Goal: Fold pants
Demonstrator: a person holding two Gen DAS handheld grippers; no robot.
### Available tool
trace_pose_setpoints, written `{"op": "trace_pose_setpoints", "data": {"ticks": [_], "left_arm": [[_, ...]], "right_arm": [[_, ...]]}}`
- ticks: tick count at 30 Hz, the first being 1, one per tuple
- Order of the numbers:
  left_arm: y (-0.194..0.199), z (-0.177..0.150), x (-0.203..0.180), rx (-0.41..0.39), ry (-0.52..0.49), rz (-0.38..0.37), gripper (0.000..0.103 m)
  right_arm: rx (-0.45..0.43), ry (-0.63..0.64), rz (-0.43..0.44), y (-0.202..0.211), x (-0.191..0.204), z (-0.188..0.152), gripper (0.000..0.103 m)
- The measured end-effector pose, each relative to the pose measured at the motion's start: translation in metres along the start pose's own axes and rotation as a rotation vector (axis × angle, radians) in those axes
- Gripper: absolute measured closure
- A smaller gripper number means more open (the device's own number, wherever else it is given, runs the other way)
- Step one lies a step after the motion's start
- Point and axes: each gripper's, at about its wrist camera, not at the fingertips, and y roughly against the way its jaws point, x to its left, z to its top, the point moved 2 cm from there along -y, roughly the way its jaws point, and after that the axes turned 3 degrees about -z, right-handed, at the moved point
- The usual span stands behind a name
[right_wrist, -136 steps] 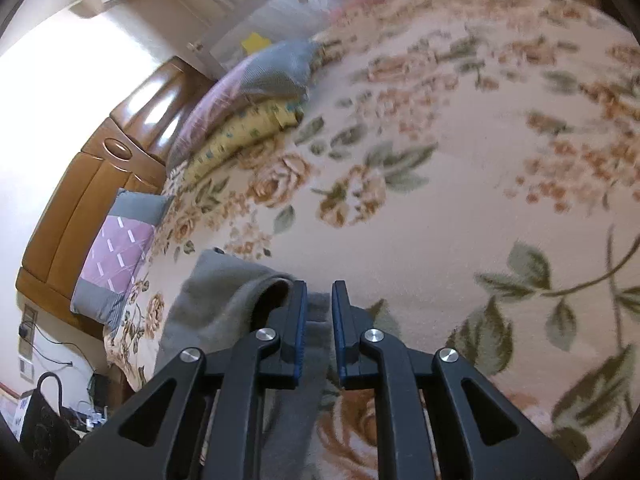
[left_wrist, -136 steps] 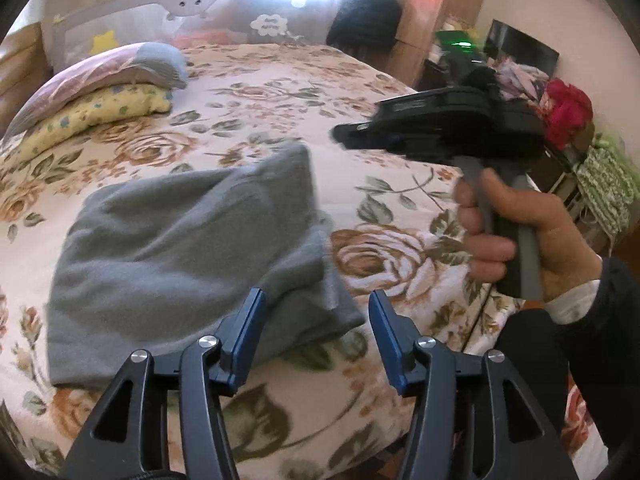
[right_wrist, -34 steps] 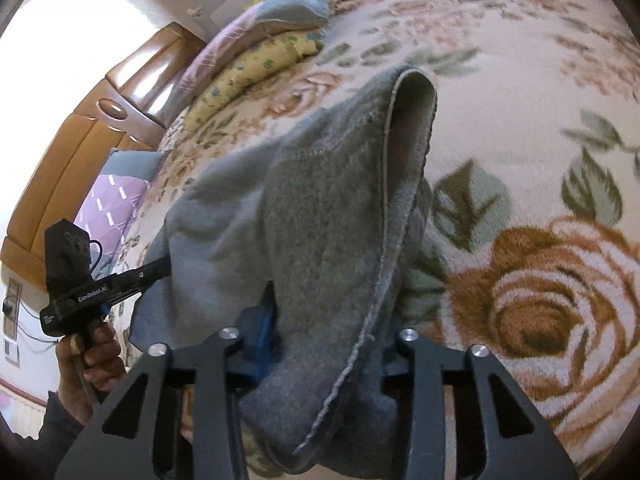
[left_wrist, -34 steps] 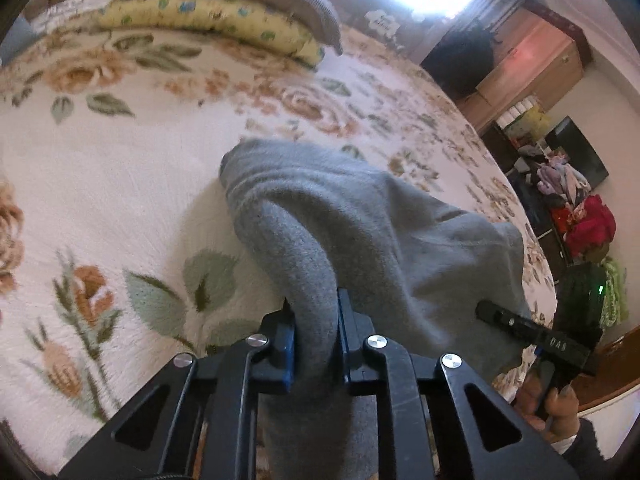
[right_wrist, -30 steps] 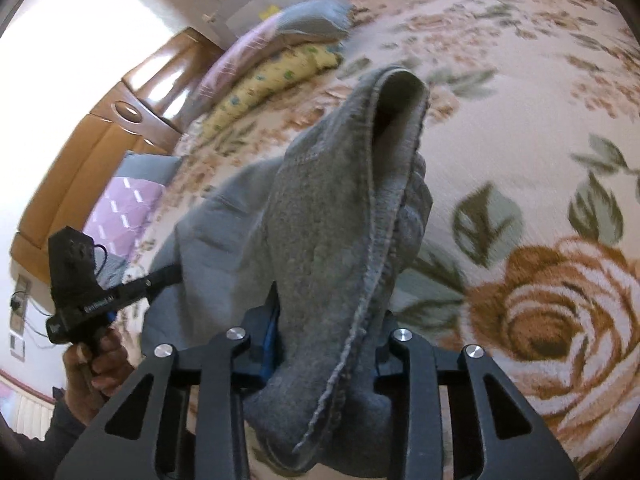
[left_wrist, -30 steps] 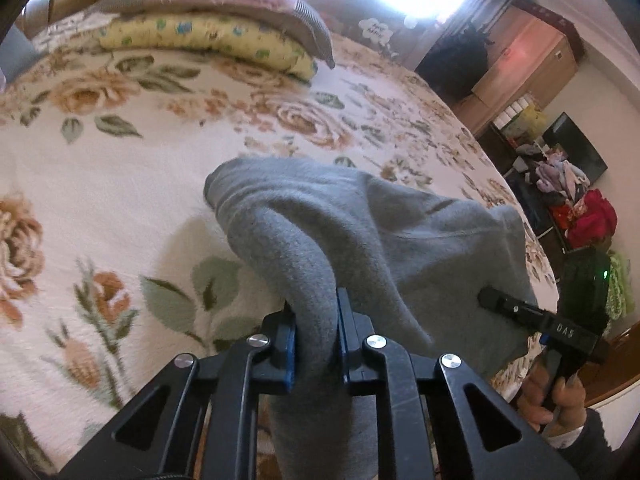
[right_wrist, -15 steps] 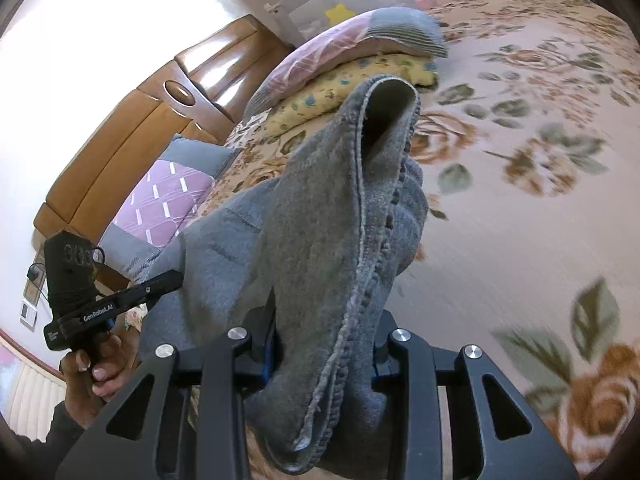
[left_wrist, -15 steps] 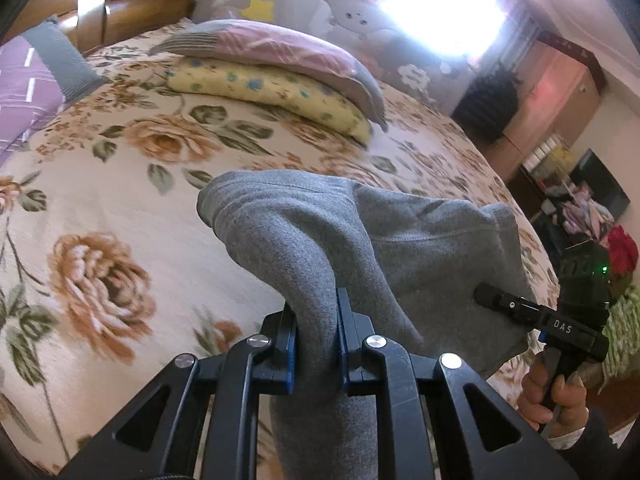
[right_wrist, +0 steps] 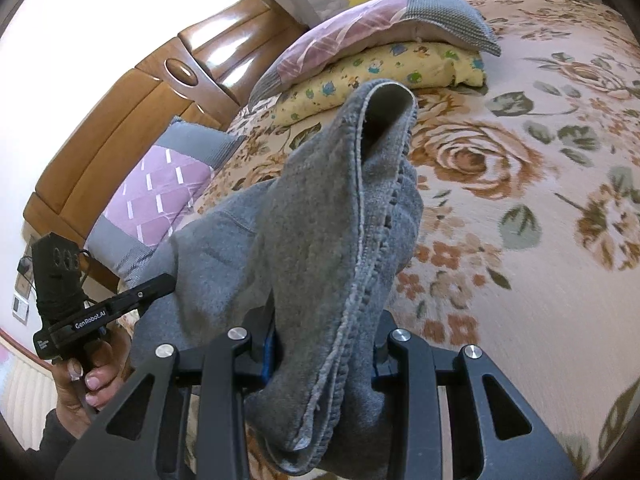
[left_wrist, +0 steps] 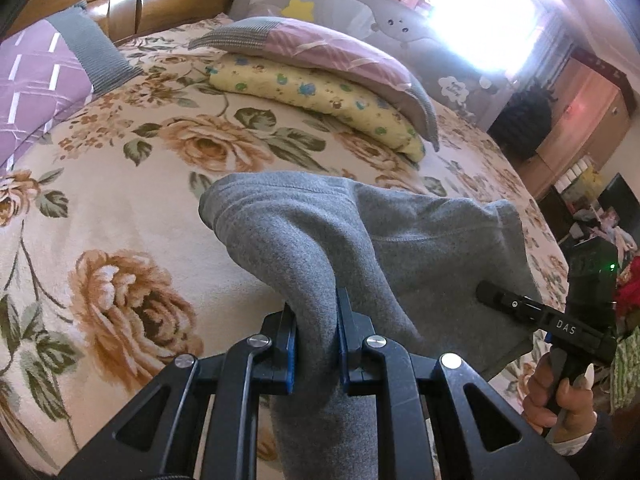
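1. The left gripper (left_wrist: pixel 316 344) pinches a fold of the grey pants (left_wrist: pixel 420 248), lifted above the floral bedspread (left_wrist: pixel 120 208).
2. The right gripper (right_wrist: pixel 324 356) clamps a thicker bunch; cloth hides its fingertips.
3. The pants' lower part is cut off.

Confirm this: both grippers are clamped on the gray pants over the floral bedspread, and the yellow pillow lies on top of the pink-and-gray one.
The pillow order is reversed. In both wrist views the pink-and-gray pillow lies on top of the yellow pillow. The rest holds: the left gripper and right gripper are each shut on the gray pants over the floral bedspread.
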Motion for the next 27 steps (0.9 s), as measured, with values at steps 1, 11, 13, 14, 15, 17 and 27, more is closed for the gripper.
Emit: {"op": "trace_pose_setpoints", "data": {"ticks": [1,11,13,14,15,17,27], "left_arm": [[-0.002,0.0,0.001,0.004,-0.001,0.005,0.089],[-0.026,-0.016,0.012,0.044,-0.004,0.047,0.088],[-0.028,-0.018,0.016,0.049,0.001,0.059,0.083],[-0.03,-0.02,0.017,0.055,-0.003,0.082,0.078],[-0.031,-0.022,0.018,0.061,-0.008,0.102,0.074],[-0.032,-0.026,0.02,0.062,-0.013,0.153,0.053],[-0.039,-0.037,0.04,0.077,0.011,0.196,0.037]], "right_arm": [[0.009,-0.001,-0.002,-0.004,-0.001,0.0,0.068],[0.095,-0.045,-0.061,-0.034,-0.028,-0.012,0.063],[0.113,-0.053,-0.082,-0.036,-0.034,-0.012,0.057],[0.119,-0.056,-0.09,-0.037,-0.036,-0.012,0.053],[0.121,-0.049,-0.102,-0.037,-0.037,-0.012,0.052],[0.123,-0.027,-0.123,-0.037,-0.035,-0.013,0.049],[0.11,0.128,-0.355,-0.037,-0.031,-0.014,0.021]]}}
